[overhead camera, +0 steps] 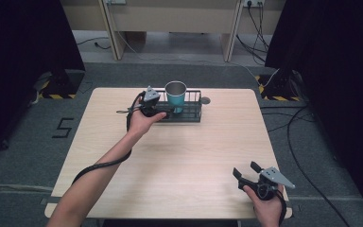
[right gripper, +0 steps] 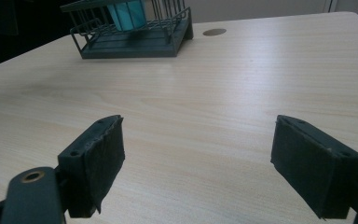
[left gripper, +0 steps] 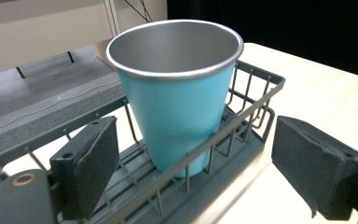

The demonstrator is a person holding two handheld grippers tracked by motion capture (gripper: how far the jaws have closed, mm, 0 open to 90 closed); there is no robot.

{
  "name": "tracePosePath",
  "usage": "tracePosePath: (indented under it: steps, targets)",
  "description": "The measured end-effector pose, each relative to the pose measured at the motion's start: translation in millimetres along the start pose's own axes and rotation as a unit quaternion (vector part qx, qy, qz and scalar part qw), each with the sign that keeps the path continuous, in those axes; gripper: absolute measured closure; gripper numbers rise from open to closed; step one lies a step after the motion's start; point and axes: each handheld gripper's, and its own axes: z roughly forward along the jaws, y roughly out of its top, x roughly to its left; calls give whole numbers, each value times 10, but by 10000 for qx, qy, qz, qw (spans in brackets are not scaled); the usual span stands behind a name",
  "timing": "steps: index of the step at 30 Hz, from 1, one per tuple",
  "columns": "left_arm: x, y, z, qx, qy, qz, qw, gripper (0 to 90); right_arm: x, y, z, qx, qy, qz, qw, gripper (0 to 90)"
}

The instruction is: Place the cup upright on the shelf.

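Black padded jaws of the right gripper (overhead camera: 246, 172) stand spread wide over bare wood at the near right corner of the table (overhead camera: 179, 165). Farther off, the left gripper (left gripper: 191, 163) is also spread, empty, just before the teal metal cup (left gripper: 177, 98), which stands upright inside the dark wire rack (left gripper: 256, 100).

Bare table (overhead camera: 179, 161) lies between the two grippers, open for passage. At the far edge the wire rack (overhead camera: 193, 109) walls in the teal cup (overhead camera: 176, 97); its near rail (left gripper: 205, 144) crosses the left gripper (left gripper: 191, 158), seemingly between gripper and cup.
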Motion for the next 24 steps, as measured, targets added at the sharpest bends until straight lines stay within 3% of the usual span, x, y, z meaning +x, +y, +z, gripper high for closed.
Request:
tracePosePath:
  steps: [11,24]
  targets:
    - [-21,-218,-323,-43,-2,58,10000,144,-6,0,0,-17,-10,-8,10000,181]
    - [-53,-739,-763,-48,-131,-35,9999,144,-1,0,-1,-9,-31,-10,10000,180]
